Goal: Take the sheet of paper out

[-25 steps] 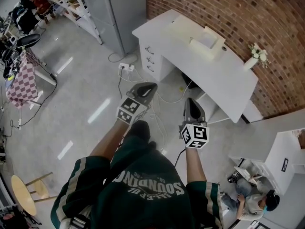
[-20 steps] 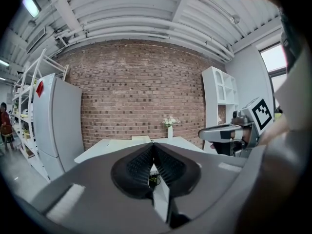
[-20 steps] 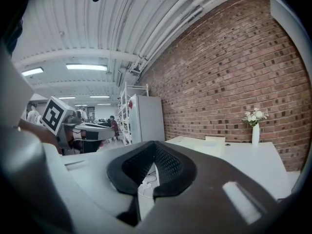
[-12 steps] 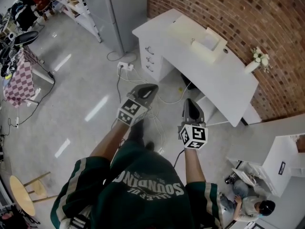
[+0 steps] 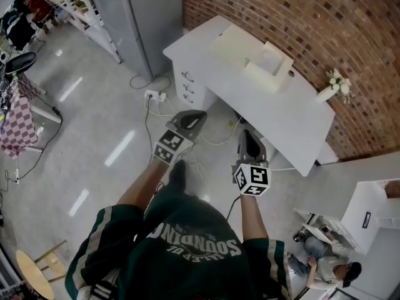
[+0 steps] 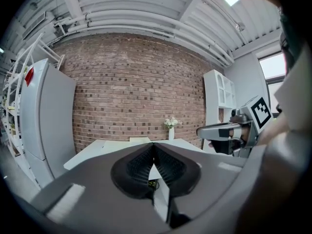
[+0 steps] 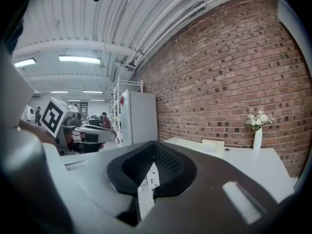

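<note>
A white desk [image 5: 294, 114] stands against the brick wall. On it sits a cream printer-like box [image 5: 240, 49] with a pale sheet-like patch [image 5: 270, 60] in its top tray; I cannot tell whether that is the paper. My left gripper [image 5: 199, 113] and right gripper [image 5: 248, 133] are held side by side over the floor, short of the desk and pointing at it. Both are shut and hold nothing. In the left gripper view the left gripper [image 6: 153, 145] aims at the desk [image 6: 107, 147]. In the right gripper view the shut right gripper [image 7: 155, 144] faces the desk [image 7: 243, 160].
A vase of white flowers [image 5: 331, 83] stands at the desk's right end. Drawers [image 5: 190, 86] fill its left side, with a power strip and cables [image 5: 153, 95] on the floor. A tall grey cabinet [image 5: 134, 17] stands left, and a person [image 5: 328, 261] sits lower right.
Both grippers have moved forward together toward the desk, which now lies nearer to them. Their jaws stayed shut.
</note>
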Available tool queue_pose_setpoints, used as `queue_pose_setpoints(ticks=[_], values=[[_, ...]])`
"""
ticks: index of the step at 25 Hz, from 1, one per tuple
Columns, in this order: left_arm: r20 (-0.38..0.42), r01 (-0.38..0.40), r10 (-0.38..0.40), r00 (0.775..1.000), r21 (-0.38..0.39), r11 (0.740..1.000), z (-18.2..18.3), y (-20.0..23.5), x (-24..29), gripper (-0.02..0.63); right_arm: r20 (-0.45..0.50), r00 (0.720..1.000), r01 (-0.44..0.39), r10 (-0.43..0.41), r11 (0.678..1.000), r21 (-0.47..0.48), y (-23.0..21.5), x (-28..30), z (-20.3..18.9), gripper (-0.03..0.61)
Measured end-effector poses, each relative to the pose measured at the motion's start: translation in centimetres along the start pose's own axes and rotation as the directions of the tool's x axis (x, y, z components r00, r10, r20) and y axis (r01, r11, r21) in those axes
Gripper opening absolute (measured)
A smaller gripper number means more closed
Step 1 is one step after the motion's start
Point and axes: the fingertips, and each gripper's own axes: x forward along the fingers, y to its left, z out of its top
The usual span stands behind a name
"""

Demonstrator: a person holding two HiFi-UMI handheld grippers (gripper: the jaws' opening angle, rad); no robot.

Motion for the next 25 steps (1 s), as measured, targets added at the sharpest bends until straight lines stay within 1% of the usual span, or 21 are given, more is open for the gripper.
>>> queue_pose_setpoints(ticks=[6, 11, 25], values=[[-0.007, 0.039, -0.039, 0.999, -0.003, 0.999, 0.6, 4.7, 4.2, 0.011, 0.001, 0.999, 0.034, -0.034, 0.999, -0.002, -1.5, 5.6, 1.5, 0.0], [-0.015, 0.066, -0.066, 0.998, -0.009, 0.998, 0.9, 8.3, 6.7, 0.011, -0.013, 0.998, 0.062, -0.062, 0.998, 0.003, -2.1, 9.6, 2.2, 0.0], [-0.022, 0.128, -0.128, 0.991, -0.005, 0.992, 0.7, 16.5, 10.6, 0.011, -0.015, 0.992, 0.127, -0.127, 0.992, 0.008, -1.9, 18.2, 3.1, 0.0]])
